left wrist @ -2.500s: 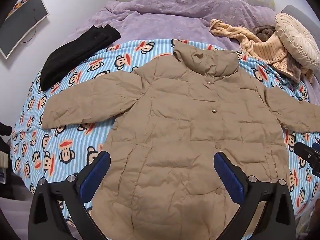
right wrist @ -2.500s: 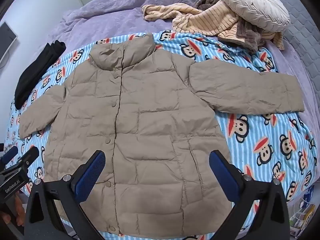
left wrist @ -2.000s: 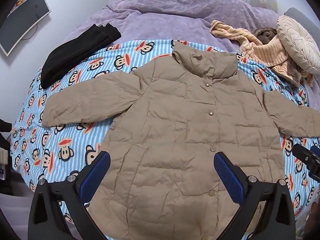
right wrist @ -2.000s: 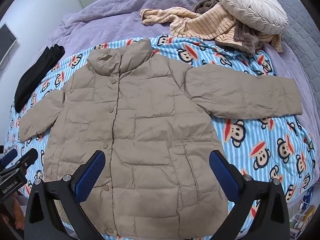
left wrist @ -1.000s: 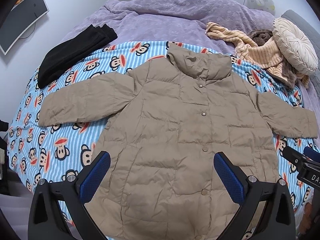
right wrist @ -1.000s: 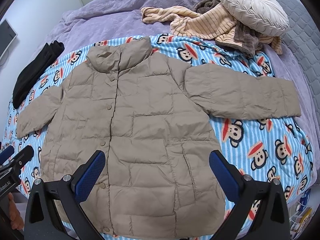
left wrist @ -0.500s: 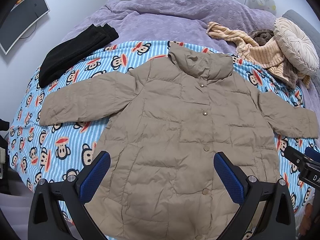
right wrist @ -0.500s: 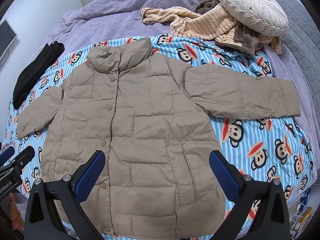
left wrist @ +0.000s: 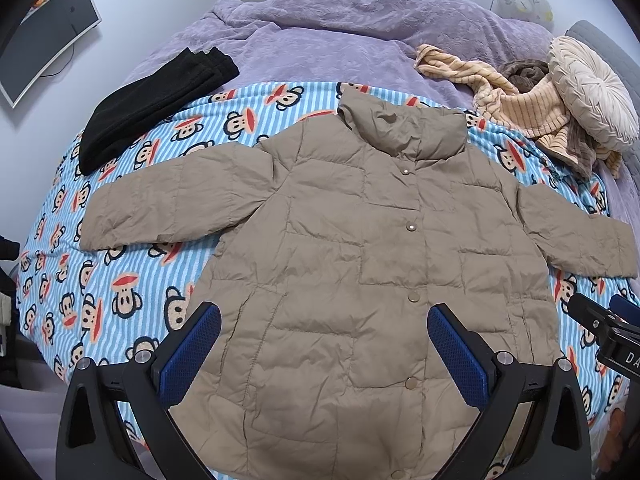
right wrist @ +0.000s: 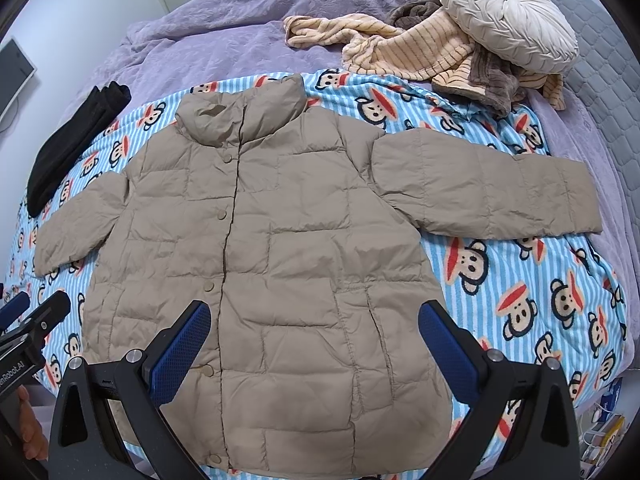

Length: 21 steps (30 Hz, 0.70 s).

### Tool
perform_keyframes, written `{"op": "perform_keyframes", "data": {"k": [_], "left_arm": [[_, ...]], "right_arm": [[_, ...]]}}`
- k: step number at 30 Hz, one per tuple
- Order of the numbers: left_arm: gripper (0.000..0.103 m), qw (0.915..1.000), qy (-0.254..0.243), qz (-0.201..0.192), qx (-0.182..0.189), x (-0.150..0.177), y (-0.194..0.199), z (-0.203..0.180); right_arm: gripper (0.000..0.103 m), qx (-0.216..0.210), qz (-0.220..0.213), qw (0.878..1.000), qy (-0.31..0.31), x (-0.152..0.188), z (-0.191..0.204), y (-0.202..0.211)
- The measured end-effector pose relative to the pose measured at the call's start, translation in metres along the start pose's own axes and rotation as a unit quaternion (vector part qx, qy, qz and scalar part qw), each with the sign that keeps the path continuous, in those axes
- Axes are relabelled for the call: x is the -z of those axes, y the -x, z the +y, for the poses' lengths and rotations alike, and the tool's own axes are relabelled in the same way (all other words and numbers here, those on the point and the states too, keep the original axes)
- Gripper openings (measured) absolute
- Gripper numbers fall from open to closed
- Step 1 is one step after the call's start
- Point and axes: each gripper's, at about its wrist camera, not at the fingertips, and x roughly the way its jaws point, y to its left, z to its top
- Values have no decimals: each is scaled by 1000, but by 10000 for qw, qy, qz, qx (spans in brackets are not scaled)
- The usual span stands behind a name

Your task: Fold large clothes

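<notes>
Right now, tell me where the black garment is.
The black garment lies at the far left of the bed in both views, half on the monkey blanket and half on the purple cover, beyond the jacket's left sleeve.

Jacket (left wrist: pixel 360 264) flat on blanket (left wrist: pixel 132 280); cushion (left wrist: pixel 592 92) behind, right.

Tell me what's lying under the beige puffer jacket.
The beige puffer jacket lies flat on a monkey-print striped blanket. Whatever sits directly beneath the jacket's body is covered from view.

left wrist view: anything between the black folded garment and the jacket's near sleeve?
Nothing but bare monkey-print blanket between the black folded garment and the tan jacket's sleeve. The left wrist view shows this stretch best; the right wrist view agrees.
</notes>
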Motion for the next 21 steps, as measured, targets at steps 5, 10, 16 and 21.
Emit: {"op": "perform_keyframes", "data": {"k": [5,10,16,21], "left_arm": [[103,10000,2,-3,-2,0,0,0],[103,10000,0,0,-1,0,-1,1],[103,10000,3,-2,-3,0,-1,1],[103,10000,6,3,0,0,-1,2]], "right_arm": [[103,-4,-4,10000,1,1,0,0],[103,-6,-4,10000,3,0,0,0],[103,3,-4,10000,-1,0,1,0],[103,-3,0,10000,1,0,1,0]]}}
